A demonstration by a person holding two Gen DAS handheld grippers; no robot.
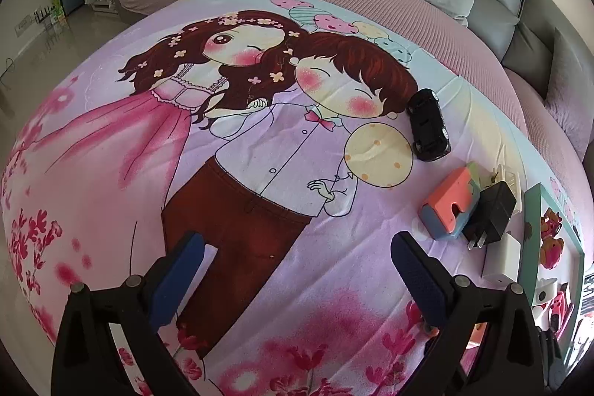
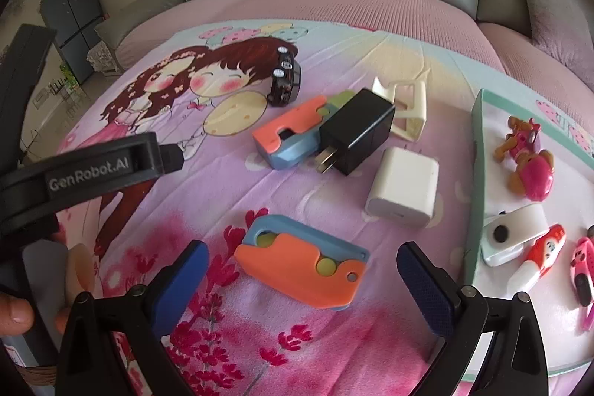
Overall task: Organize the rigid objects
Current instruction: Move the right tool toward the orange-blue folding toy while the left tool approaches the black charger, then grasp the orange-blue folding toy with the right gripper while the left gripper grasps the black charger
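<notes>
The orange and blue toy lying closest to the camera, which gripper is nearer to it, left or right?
Right. The right gripper hovers just before the orange and blue toy, jaws open and nearly framing it. The left gripper sits off to the toy's left over bare blanket.

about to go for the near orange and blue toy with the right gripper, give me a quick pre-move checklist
1. Right gripper open: ok, jaws spread wide.
2. Orange and blue toy lined up between the fingers: ok.
3. Toy free of neighbours: ok, apart from the white charger.
4. Left gripper empty and open: ok.
5. Left gripper out of the path: ok, off to the left side.
6. Room in the tray: cannot tell, only partly in view.
</notes>
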